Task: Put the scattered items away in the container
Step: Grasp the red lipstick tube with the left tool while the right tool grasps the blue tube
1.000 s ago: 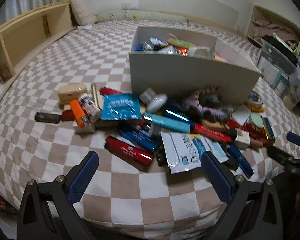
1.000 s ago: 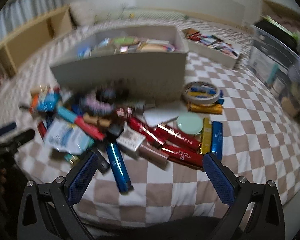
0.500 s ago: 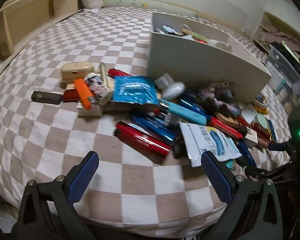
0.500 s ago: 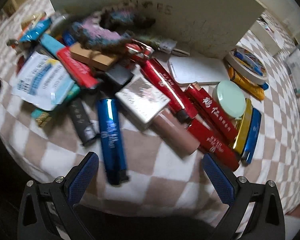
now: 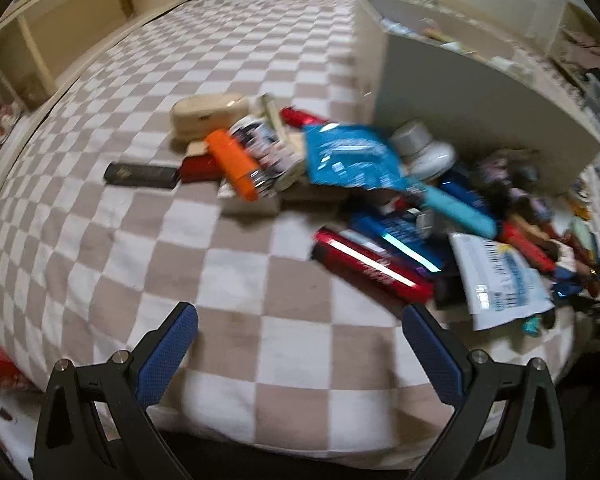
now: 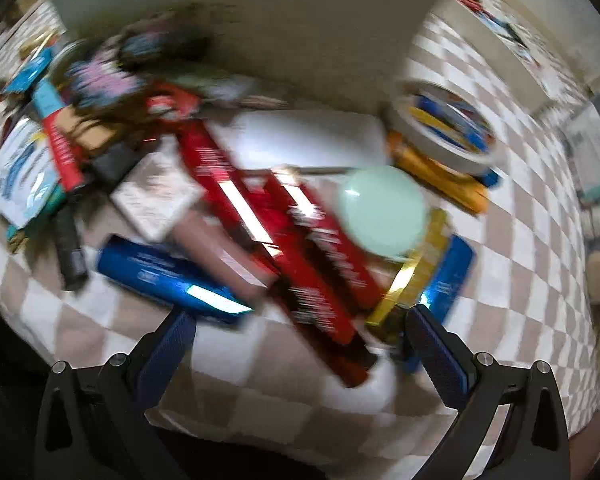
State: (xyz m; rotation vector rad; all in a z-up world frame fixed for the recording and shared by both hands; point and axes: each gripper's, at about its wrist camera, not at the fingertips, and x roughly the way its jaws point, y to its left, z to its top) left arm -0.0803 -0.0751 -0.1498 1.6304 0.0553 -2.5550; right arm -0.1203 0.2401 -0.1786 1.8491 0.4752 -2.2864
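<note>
A heap of small items lies on the checked bedspread in front of the grey container (image 5: 472, 84). In the left wrist view I see an orange tube (image 5: 233, 162), a blue pouch (image 5: 348, 156), a red tube (image 5: 372, 270) and a black bar (image 5: 140, 175). My left gripper (image 5: 300, 328) is open above bare bedspread, short of the heap. In the blurred right wrist view, red tubes (image 6: 316, 276), a blue tube (image 6: 168, 276), a mint round lid (image 6: 382, 210) and a gold stick (image 6: 410, 268) lie close. My right gripper (image 6: 300, 336) is open, low over the red tubes, holding nothing.
A wooden bed frame with shelves (image 5: 68, 36) runs along the left. A beige case (image 5: 206, 116) sits at the heap's far left. A roll of tape (image 6: 446, 136) rests on yellow and blue sticks to the right. The bed's front edge is just below both grippers.
The right gripper has dropped closer to the red tubes, which now fill its view. The left gripper has swung left, so the heap and container sit further right in its view.
</note>
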